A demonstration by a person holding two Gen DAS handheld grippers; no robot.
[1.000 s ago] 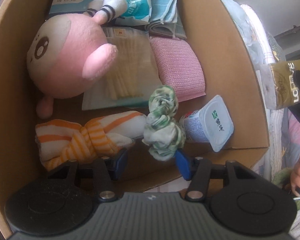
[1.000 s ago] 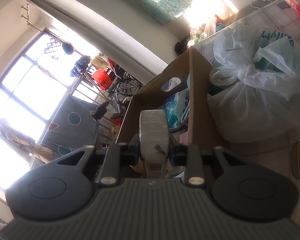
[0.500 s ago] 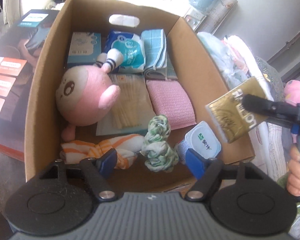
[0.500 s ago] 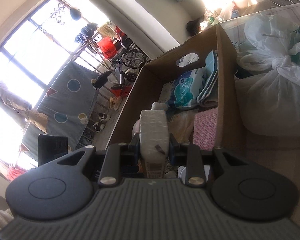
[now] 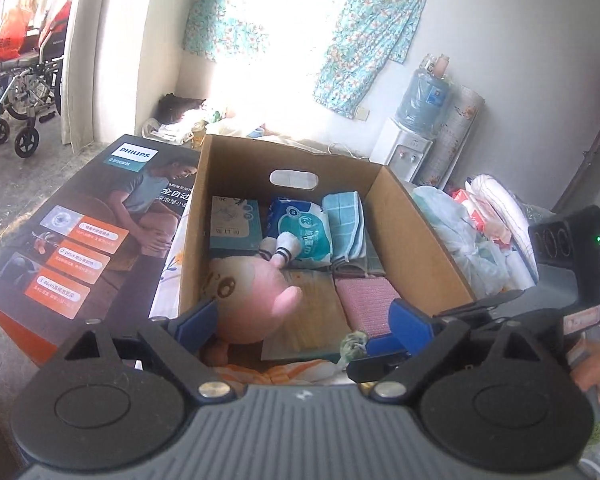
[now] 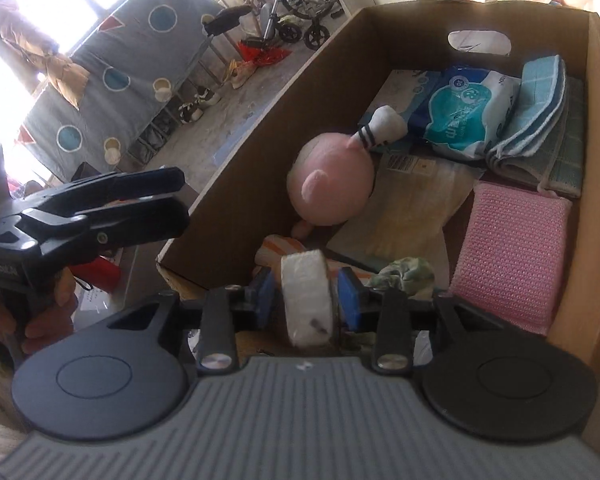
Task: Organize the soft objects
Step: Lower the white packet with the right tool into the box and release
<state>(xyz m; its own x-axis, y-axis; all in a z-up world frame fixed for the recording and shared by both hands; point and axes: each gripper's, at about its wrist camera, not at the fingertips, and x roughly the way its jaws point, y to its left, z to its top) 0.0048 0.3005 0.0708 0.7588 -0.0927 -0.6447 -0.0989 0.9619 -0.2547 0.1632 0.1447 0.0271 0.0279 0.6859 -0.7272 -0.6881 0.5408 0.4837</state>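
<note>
An open cardboard box [image 5: 420, 248] holds a pink plush [image 5: 252, 292], a blue tissue pack [image 5: 304, 228], a folded blue cloth [image 5: 344, 224], a pink cloth [image 5: 368, 300], a green scrunchie [image 5: 354, 346] and an orange-striped cloth [image 5: 284, 372]. My left gripper [image 5: 304, 322] hovers above the box's near end, its jaws opening wide with nothing between them. My right gripper [image 6: 306, 294] points down into the box [image 6: 260, 120] over the striped cloth [image 6: 276, 248] and scrunchie [image 6: 404, 272]. Its jaws are opening, and a white wrapped tissue packet [image 6: 306, 292] sits loose between the pads.
A printed appliance carton [image 5: 80, 248] lies left of the box. Plastic bags and bedding [image 5: 460, 232] crowd its right side, with a water dispenser [image 5: 404, 152] behind. A hand [image 6: 40, 312] holds the left tool beside the box's near left corner. A wheelchair [image 5: 20, 92] stands far left.
The left gripper let go of the green scrunchie, opened wide and rose back out of the box. The right gripper swung the packet over the box, tilted down and loosened its jaws.
</note>
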